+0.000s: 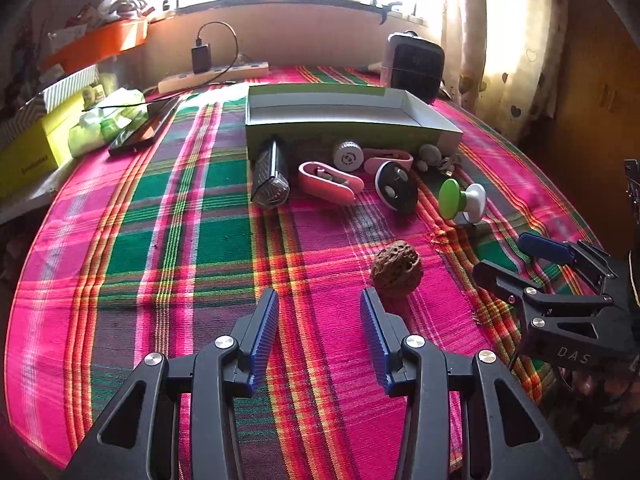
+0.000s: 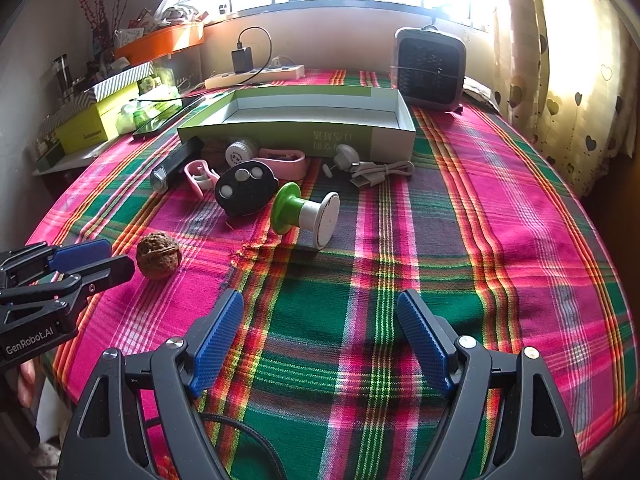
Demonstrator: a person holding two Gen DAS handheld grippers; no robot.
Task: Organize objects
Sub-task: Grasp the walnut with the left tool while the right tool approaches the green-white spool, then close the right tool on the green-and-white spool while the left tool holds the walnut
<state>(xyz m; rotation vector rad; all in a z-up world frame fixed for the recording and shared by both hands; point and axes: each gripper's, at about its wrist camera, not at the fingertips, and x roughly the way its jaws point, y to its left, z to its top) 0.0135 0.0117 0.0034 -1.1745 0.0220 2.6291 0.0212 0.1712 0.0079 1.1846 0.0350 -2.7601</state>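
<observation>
Claws first — my left claw (image 1: 319, 334) and right claw (image 2: 320, 340) both gape, holding nothing. Just past the left one I see the walnut (image 1: 396, 270) on the plaid desk (image 1: 168, 216) — green box (image 1: 348, 120) beyond the clutter.

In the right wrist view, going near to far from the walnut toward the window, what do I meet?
walnut → black oval gadget → open green box → power strip
</observation>
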